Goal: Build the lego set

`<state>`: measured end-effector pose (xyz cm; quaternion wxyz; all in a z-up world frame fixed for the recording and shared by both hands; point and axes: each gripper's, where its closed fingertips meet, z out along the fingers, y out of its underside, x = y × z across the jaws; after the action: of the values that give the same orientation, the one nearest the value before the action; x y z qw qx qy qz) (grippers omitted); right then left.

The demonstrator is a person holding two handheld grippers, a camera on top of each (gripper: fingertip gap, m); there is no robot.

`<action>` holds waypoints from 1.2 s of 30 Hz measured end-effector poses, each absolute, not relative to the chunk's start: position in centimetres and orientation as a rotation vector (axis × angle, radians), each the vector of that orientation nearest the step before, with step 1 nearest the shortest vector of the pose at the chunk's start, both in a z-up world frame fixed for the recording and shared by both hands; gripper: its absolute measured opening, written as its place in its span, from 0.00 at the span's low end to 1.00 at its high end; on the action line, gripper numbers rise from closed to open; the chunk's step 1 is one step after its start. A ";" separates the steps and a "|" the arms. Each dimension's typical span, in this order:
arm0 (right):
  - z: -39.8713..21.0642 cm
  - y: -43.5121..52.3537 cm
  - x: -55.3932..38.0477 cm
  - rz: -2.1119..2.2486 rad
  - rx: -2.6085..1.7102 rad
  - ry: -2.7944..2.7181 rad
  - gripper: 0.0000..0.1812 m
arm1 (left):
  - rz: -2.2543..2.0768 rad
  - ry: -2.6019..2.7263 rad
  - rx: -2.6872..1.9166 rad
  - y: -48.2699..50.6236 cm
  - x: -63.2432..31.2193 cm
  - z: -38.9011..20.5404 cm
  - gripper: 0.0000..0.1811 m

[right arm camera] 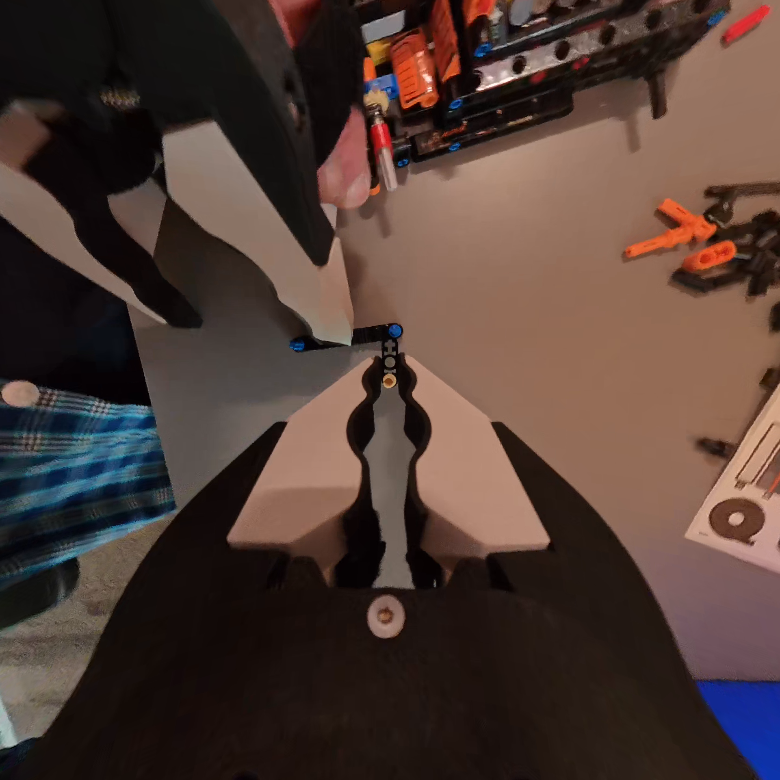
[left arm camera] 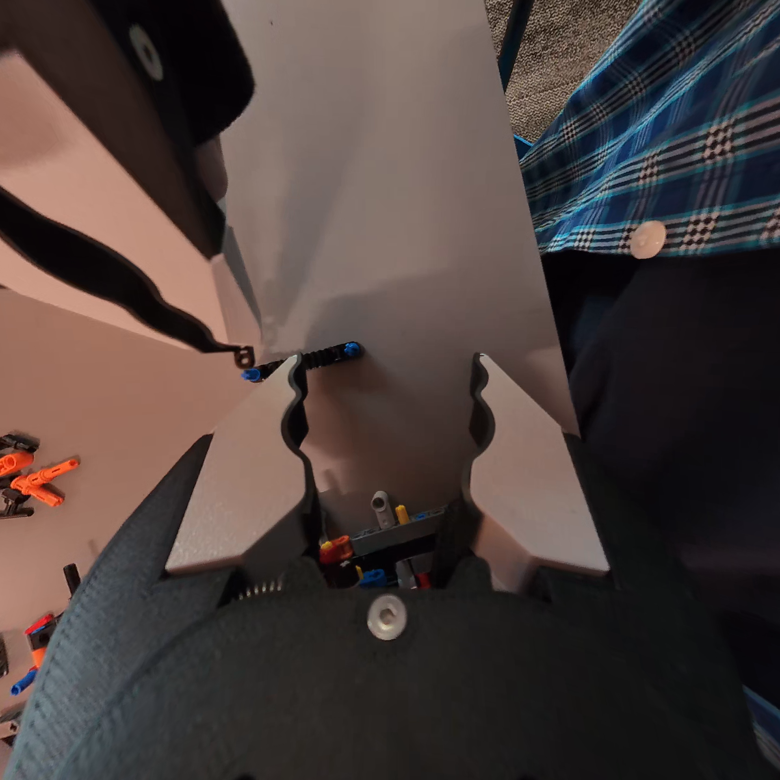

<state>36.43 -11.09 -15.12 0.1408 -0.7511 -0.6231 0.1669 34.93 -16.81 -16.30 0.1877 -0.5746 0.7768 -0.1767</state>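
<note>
At centre frame of the right wrist view, the right claw (right arm camera: 389,366) is clamped on a short black link (right arm camera: 388,353), presenting it to the blue pin (right arm camera: 395,329) of a black beam (right arm camera: 371,335). The left claw (left arm camera: 390,358) stands apart, one finger (right arm camera: 333,312) pressing the beam to the surface (right arm camera: 527,337), apparently to steady it.

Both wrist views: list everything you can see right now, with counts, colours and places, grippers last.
Black beam: one, blue pin at each end, on the table ahead of both grippers.
Short black link: one, tan pin in it, in the right gripper's tips, touching the beam's end.
Large assembly: one, black, orange, red, far side.
Loose parts: a pile, orange and black, right side.
Small grey build: one, below the left gripper.
Printed sheet: one, white, right edge.
Table: one, grey.
Plaid shirt: blue, person's.
Left gripper: open.
Right gripper: shut on the link.
</note>
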 end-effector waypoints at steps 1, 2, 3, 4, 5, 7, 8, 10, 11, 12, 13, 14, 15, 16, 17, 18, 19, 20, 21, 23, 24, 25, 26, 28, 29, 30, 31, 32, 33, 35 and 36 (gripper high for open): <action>-15.2 -11.2 36.4 0.485 -2.133 -1.846 0.03 | -0.496 2.188 -1.616 -16.8 34.9 -16.3 0.43; -15.3 -11.2 36.3 0.489 -2.116 -1.880 0.02 | -0.495 2.190 -1.614 -16.8 34.9 -16.3 0.43; -15.3 -11.1 36.3 0.480 -2.097 -1.909 0.02 | -0.494 2.192 -1.613 -16.8 34.9 -16.3 0.43; -15.3 -11.1 36.2 0.479 -2.069 -1.942 0.02 | -0.493 2.195 -1.612 -16.8 34.9 -16.3 0.43; -15.2 -11.1 36.1 0.482 -2.052 -1.968 0.02 | -0.492 2.197 -1.611 -16.8 34.9 -16.3 0.42; -15.0 -11.0 36.1 0.483 -2.016 -2.019 0.02 | -0.493 2.200 -1.608 -16.8 34.9 -16.3 0.42; -14.9 -11.0 36.1 0.492 -1.994 -2.041 0.02 | -0.495 2.200 -1.606 -16.8 34.9 -16.3 0.42; -14.7 -10.9 36.0 0.505 -1.968 -2.081 0.02 | -0.497 2.199 -1.605 -16.8 34.9 -16.3 0.42; -14.7 -10.8 36.0 0.509 -1.952 -2.100 0.02 | -0.497 2.199 -1.604 -16.8 34.9 -16.3 0.42; -14.6 -10.8 35.9 0.522 -1.935 -2.121 0.02 | -0.497 2.199 -1.604 -16.8 34.9 -16.3 0.42; -14.7 -10.9 35.8 0.540 -1.920 -2.141 0.02 | -0.498 2.199 -1.603 -16.8 34.9 -16.3 0.42; -14.7 -10.9 35.7 0.552 -1.905 -2.160 0.02 | -0.498 2.198 -1.602 -16.8 34.9 -16.2 0.42; -14.8 -10.9 35.6 0.565 -1.892 -2.180 0.02 | -0.499 2.198 -1.602 -16.8 34.9 -16.2 0.42; -14.9 -11.0 35.6 0.572 -1.879 -2.199 0.02 | -0.499 2.198 -1.602 -16.8 34.9 -16.2 0.41; -15.0 -10.9 35.6 0.569 -1.873 -2.211 0.02 | -0.499 2.199 -1.602 -16.9 34.9 -16.2 0.41; -15.0 -10.8 35.5 0.566 -1.866 -2.217 0.02 | -0.500 2.198 -1.601 -16.9 34.9 -16.2 0.42; -15.0 -10.7 35.5 0.557 -1.859 -2.230 0.02 | -0.501 2.199 -1.600 -16.9 34.9 -16.2 0.42; -15.0 -10.6 35.5 0.552 -1.850 -2.245 0.02 | -0.501 2.200 -1.600 -16.9 34.9 -16.2 0.42; -15.0 -10.6 35.5 0.546 -1.841 -2.258 0.02 | -0.500 2.201 -1.598 -16.9 34.9 -16.2 0.41; -15.0 -10.8 35.5 0.549 -1.814 -2.293 0.02 | -0.500 2.205 -1.596 -16.9 34.8 -16.2 0.41; -15.0 -10.8 35.5 0.550 -1.800 -2.312 0.02 | -0.499 2.207 -1.594 -16.9 34.8 -16.2 0.41; -15.0 -10.9 35.5 0.545 -1.788 -2.330 0.02 | -0.498 2.209 -1.592 -17.0 34.8 -16.2 0.41; -15.0 -10.9 35.5 0.539 -1.771 -2.350 0.02 | -0.498 2.210 -1.591 -17.0 34.8 -16.2 0.41; -15.0 -10.8 35.6 0.532 -1.753 -2.380 0.02 | -0.496 2.214 -1.588 -17.0 34.7 -16.2 0.41; -15.0 -10.7 35.7 0.532 -1.749 -2.392 0.02 | -0.494 2.216 -1.587 -17.0 34.7 -16.2 0.40; -15.0 -10.7 35.7 0.532 -1.743 -2.402 0.02 | -0.493 2.217 -1.587 -17.0 34.7 -16.2 0.41; -15.0 -10.6 35.8 0.535 -1.740 -2.408 0.02 | -0.493 2.218 -1.586 -17.0 34.7 -16.2 0.40; -15.0 -10.7 35.8 0.541 -1.737 -2.412 0.02 | -0.494 2.219 -1.586 -17.0 34.7 -16.2 0.40; -15.0 -10.7 35.8 0.549 -1.730 -2.416 0.02 | -0.493 2.220 -1.584 -17.0 34.7 -16.1 0.40; -15.0 -10.8 35.9 0.564 -1.729 -2.416 0.02 | -0.492 2.222 -1.582 -17.0 34.6 -16.1 0.40; -15.0 -10.8 35.9 0.572 -1.729 -2.416 0.02 | -0.491 2.222 -1.582 -17.0 34.6 -16.1 0.40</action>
<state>35.94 -10.82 -14.97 0.0579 -0.5705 -0.7972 0.1887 34.62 -17.03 -16.12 0.1839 -0.5611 0.7880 -0.1743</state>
